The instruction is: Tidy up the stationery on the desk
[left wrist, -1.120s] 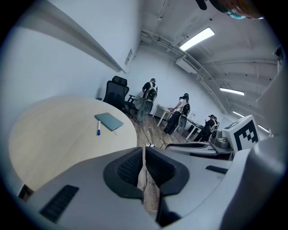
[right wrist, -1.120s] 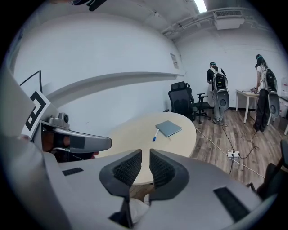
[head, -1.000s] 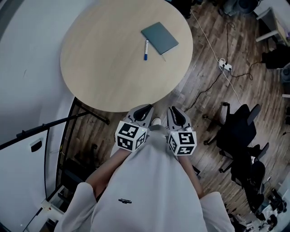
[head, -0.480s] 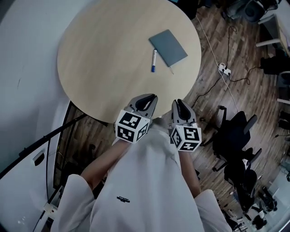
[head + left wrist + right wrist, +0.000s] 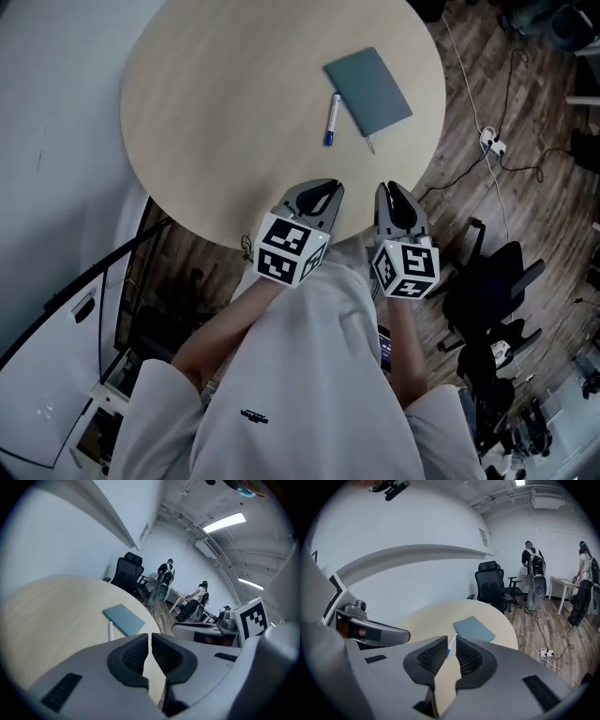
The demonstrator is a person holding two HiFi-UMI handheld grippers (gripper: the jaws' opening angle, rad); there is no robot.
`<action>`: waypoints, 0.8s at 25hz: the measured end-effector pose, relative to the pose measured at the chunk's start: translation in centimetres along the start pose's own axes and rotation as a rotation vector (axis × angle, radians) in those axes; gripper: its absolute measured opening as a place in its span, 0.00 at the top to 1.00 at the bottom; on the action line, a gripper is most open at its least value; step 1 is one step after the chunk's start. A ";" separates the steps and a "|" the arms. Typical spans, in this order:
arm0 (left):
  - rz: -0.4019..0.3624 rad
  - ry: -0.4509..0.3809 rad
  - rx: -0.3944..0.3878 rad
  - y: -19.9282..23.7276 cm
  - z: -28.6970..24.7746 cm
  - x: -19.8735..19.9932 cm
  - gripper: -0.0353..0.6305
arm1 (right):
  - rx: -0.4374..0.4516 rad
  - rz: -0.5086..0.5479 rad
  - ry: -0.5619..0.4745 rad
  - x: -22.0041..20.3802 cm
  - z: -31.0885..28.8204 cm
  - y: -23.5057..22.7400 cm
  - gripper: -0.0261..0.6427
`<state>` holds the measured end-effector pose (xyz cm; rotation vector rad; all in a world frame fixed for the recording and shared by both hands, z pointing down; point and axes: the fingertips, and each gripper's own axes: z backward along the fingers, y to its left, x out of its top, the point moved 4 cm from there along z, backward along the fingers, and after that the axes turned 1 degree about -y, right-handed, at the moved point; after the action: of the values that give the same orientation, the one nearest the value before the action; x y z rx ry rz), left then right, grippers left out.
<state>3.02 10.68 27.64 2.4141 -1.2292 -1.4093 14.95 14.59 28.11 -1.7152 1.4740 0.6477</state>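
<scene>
Though flat, rect. notebook [image 5: 367, 91] by slim pen [image 5: 332, 119], round woodgrain desk [image 5: 216, 112].

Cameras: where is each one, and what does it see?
Head view: on the person's head, looking steeply down at the round pale wooden table; white-shirted torso, left tool, right tool.
Left gripper view: on the left tool, looking across the table; own jaws, right tool.
Right gripper view: on the right tool, looking likewise; own jaws, left tool.
All share the grey-blue notebook and white, blue-capped pen.
</scene>
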 end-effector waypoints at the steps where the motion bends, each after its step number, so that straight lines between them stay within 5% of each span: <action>1: 0.014 0.000 0.010 0.4 -0.9 0.2 0.89 | 0.011 0.001 0.007 0.1 -0.9 -0.6 0.85; 14: 0.102 0.036 0.151 4.2 -9.7 0.6 0.89 | 0.126 0.038 0.085 0.4 -9.2 -6.8 0.85; 20: 0.022 0.079 0.275 6.4 -12.5 0.2 0.89 | 0.164 0.046 0.131 -0.4 -12.0 -8.9 0.85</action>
<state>8.75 2.49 37.49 2.5905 -1.5139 -1.1949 22.30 5.40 37.35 -1.6267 1.6145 0.4316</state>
